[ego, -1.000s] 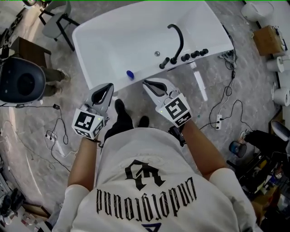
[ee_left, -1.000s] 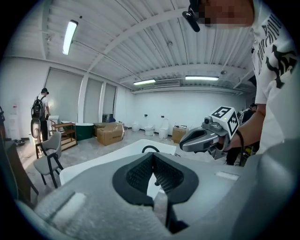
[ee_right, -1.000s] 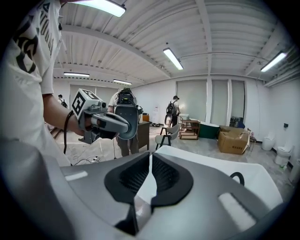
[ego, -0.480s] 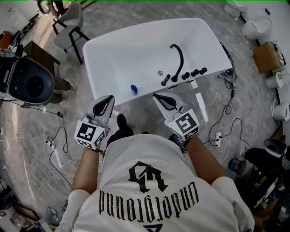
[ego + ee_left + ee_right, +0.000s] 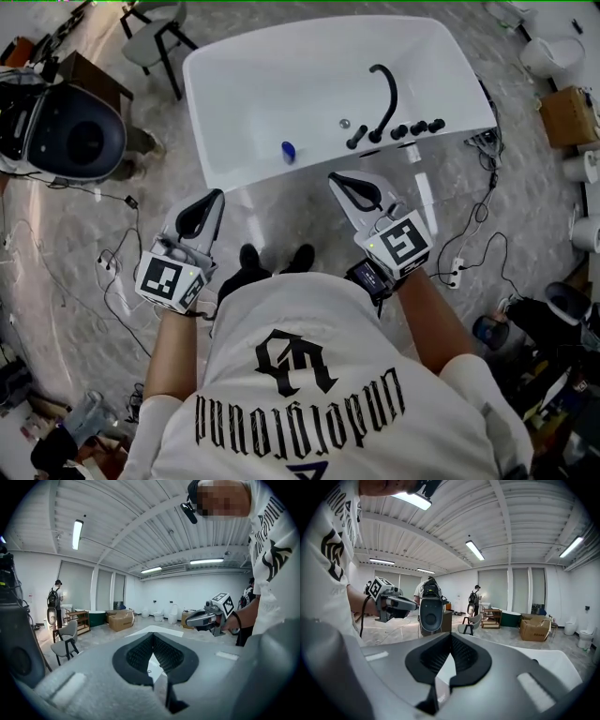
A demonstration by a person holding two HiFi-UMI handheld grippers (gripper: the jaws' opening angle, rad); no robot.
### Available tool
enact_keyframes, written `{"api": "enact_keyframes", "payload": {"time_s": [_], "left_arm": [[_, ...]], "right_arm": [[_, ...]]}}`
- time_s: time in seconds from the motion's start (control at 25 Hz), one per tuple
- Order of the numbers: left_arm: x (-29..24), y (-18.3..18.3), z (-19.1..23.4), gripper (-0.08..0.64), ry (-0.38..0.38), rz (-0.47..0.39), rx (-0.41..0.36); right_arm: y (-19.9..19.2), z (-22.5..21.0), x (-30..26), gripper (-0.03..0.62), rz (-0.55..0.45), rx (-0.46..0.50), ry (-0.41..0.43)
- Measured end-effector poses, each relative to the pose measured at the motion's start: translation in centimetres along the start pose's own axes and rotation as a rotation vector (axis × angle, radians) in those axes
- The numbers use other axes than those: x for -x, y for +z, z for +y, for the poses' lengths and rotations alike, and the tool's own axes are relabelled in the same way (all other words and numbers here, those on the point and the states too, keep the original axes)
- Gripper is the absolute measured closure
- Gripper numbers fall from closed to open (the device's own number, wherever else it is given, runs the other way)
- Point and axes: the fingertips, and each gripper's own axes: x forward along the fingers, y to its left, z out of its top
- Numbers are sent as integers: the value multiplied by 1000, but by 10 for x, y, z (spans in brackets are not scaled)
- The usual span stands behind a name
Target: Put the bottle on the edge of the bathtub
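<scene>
- The small blue plastic bottle (image 5: 288, 150) stands at the near long edge of the white bathtub (image 5: 217, 178) — apparently already placed.
- The left gripper (image 5: 208, 199) and right gripper (image 5: 339, 179) hang just short of that edge, jaws pressed together, holding nothing.
- Best to keep both clear of the rim — a nudge could topple the bottle.

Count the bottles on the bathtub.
1. The blue bottle sits on the bathtub's near edge, left of the black taps. No other shows in these views.
</scene>
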Motion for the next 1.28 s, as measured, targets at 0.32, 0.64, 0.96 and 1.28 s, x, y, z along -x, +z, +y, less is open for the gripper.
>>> {"api": "enact_keyframes", "payload": {"time_s": [0.32,0.64,0.96,1.28], "left_arm": [[28,-9,0,552,-67,5,-4],[100,-10,4,552,-130,-21,-21],[172,-15,4,552,-180,-54,-12],[233,-16,-7,552,-213,-92,-18]], "right_arm": [[2,43,2,591,23,-7,-23],[13,117,4,591,18,-33,-90],[33,193,-1,591,8,-17,-128],[47,263,8,591,-10,-11,-158]]}}
